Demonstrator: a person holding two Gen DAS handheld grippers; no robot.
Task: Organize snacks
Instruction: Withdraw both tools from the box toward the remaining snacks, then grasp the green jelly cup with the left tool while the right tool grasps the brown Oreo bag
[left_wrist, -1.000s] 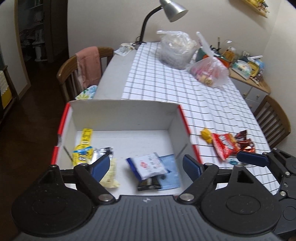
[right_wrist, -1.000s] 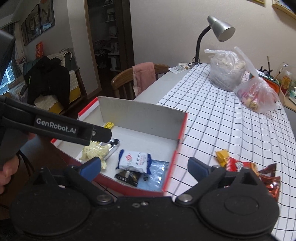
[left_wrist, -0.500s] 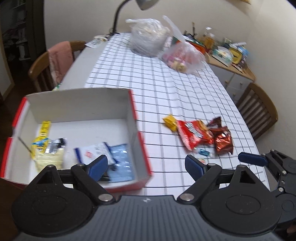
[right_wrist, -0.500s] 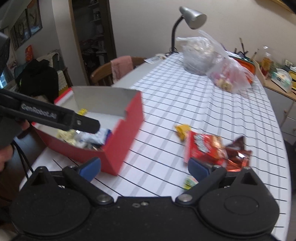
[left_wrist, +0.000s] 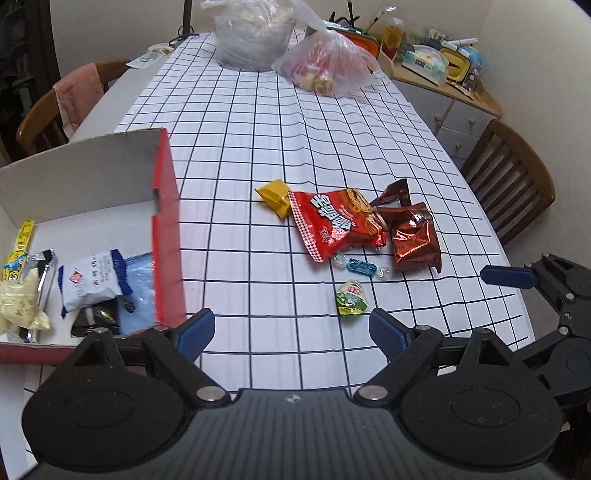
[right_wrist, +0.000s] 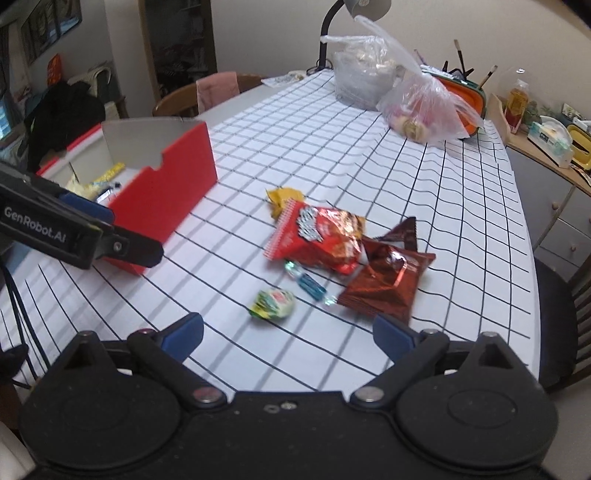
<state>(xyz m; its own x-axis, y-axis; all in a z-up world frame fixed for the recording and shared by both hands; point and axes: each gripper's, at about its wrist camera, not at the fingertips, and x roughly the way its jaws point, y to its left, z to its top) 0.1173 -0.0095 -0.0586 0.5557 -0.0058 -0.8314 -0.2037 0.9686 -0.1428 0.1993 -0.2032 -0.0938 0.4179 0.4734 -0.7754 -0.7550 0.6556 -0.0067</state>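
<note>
A red cardboard box (left_wrist: 166, 221) (right_wrist: 166, 192) with a white inside holds several snack packs at the table's left. Loose snacks lie on the checked cloth to its right: a yellow pack (left_wrist: 274, 195), a red chips bag (left_wrist: 334, 223) (right_wrist: 317, 236), a brown foil pack (left_wrist: 415, 238) (right_wrist: 384, 280), a blue candy (left_wrist: 360, 266) (right_wrist: 310, 284) and a green candy (left_wrist: 351, 299) (right_wrist: 275, 302). My left gripper (left_wrist: 291, 330) is open and empty, with the green candy just beyond its right finger. My right gripper (right_wrist: 288, 334) is open and empty above the near cloth, short of the green candy.
Two clear plastic bags (left_wrist: 328, 62) (left_wrist: 251, 33) stand at the far end by a desk lamp (right_wrist: 354, 14). Wooden chairs sit at the left (left_wrist: 44, 114) and right (left_wrist: 513, 181). A cluttered sideboard (left_wrist: 443, 81) lines the right wall.
Both grippers have swung right, away from above the box towards the loose snacks, and come lower. The box now lies at the left of both views. Both stay open and empty.
</note>
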